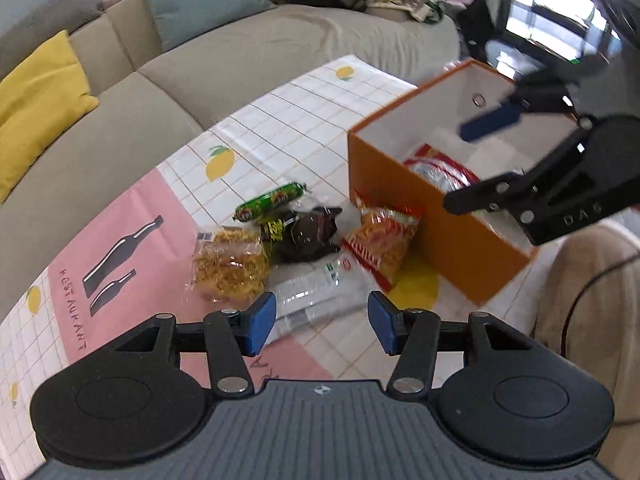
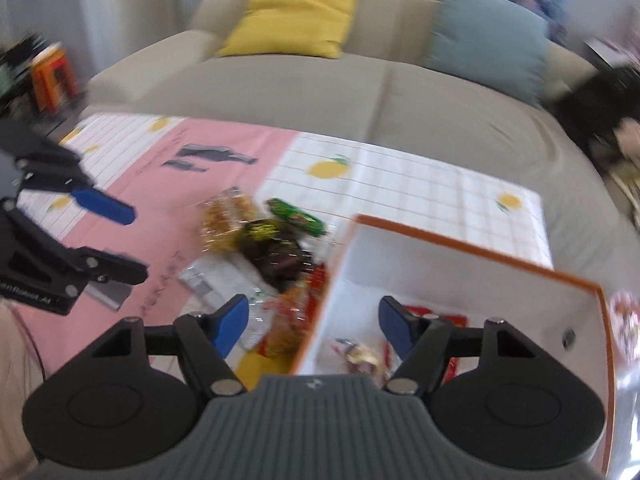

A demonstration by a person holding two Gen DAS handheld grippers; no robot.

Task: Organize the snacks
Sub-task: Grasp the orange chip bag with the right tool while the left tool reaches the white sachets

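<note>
Below the left gripper (image 1: 322,322), jaws parted and empty, lay the clear packet (image 1: 320,292), long axis slanting across the gap; left hand nearer. Right gripper (image 2: 312,326), also empty, hovered over the orange box (image 1: 420,216) wall.

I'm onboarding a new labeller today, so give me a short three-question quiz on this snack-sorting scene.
1. True or false: the orange cardboard box with white inside already holds a snack.
2. Which lies nearest the box on the table: A) green sausage-shaped pack, B) orange-red crinkly snack bag, C) clear bag of golden noodles?
3. What is between the left claw pads?

Key
1. True: a red and silver packet lies inside.
2. B
3. Nothing; it hangs open above a clear plastic packet.
</note>
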